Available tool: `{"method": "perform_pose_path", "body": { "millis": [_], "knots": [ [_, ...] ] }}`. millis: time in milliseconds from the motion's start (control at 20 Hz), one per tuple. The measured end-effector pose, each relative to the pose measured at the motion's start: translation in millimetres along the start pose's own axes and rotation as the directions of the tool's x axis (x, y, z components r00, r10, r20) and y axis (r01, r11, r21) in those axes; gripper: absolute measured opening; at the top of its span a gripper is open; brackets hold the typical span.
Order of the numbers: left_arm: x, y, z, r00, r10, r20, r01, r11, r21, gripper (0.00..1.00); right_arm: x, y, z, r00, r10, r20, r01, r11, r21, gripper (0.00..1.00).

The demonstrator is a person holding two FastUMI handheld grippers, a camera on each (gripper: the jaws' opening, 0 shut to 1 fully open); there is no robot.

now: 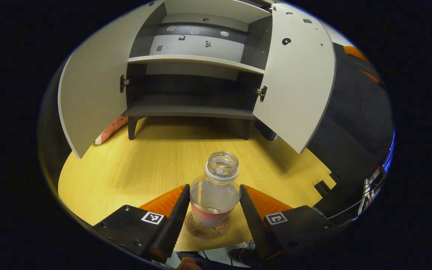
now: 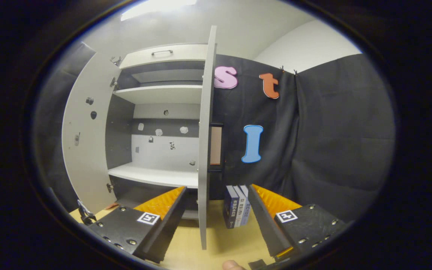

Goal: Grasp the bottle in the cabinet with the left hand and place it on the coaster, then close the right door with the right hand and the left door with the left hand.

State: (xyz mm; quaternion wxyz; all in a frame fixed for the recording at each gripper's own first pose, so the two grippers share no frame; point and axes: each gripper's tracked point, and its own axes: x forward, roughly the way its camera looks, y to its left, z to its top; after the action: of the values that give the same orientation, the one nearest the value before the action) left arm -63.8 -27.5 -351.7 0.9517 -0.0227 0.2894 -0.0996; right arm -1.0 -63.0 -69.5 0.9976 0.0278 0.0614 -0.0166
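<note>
A clear, capless bottle (image 1: 215, 187) with a red band near its base stands upright on a round brown coaster (image 1: 206, 229) at the near edge of the wooden table (image 1: 133, 172). My left gripper (image 1: 215, 187) is shut on the bottle, one finger pressed on each side. Behind it the grey cabinet (image 1: 193, 108) has both doors swung wide, the left door (image 1: 88, 93) and the right door (image 1: 298, 82), and bare shelves. In the right gripper view my right gripper (image 2: 216, 187) is open, and the right door (image 2: 205, 142) stands edge-on between its fingers, farther off.
Three books (image 2: 236, 206) stand upright on the table just right of the door's edge. A pinkish object (image 1: 111, 129) lies on the table behind the left door. A small black clamp (image 1: 323, 187) sits at the table's right edge.
</note>
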Motion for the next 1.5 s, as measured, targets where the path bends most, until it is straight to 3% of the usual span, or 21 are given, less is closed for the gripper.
{"method": "perform_pose_path", "body": {
  "millis": [500,700,1150,1500],
  "knots": [
    [-6.3,-4.1,-5.3,0.999,0.001,-0.047,0.003,0.997,0.076,0.82,10.7,3.7,-8.8,1.000,0.015,-0.008,-0.015,1.000,0.009,0.94],
    [-8.4,-9.1,-5.1,0.998,-0.009,-0.057,0.015,0.993,0.114,0.81,15.4,1.8,-11.8,1.000,0.015,-0.011,-0.015,1.000,0.013,0.97],
    [-14.1,-9.6,9.6,0.999,-0.009,-0.045,0.015,0.992,0.122,0.81,18.7,-1.9,-16.4,1.000,0.009,-0.011,-0.009,1.000,0.021,0.94],
    [-26.2,-14.9,47.1,1.000,-0.014,0.026,0.010,0.991,0.136,0.81,19.4,-3.9,-18.8,1.000,0.005,-0.014,-0.005,1.000,0.020,0.97]
  ]
}}
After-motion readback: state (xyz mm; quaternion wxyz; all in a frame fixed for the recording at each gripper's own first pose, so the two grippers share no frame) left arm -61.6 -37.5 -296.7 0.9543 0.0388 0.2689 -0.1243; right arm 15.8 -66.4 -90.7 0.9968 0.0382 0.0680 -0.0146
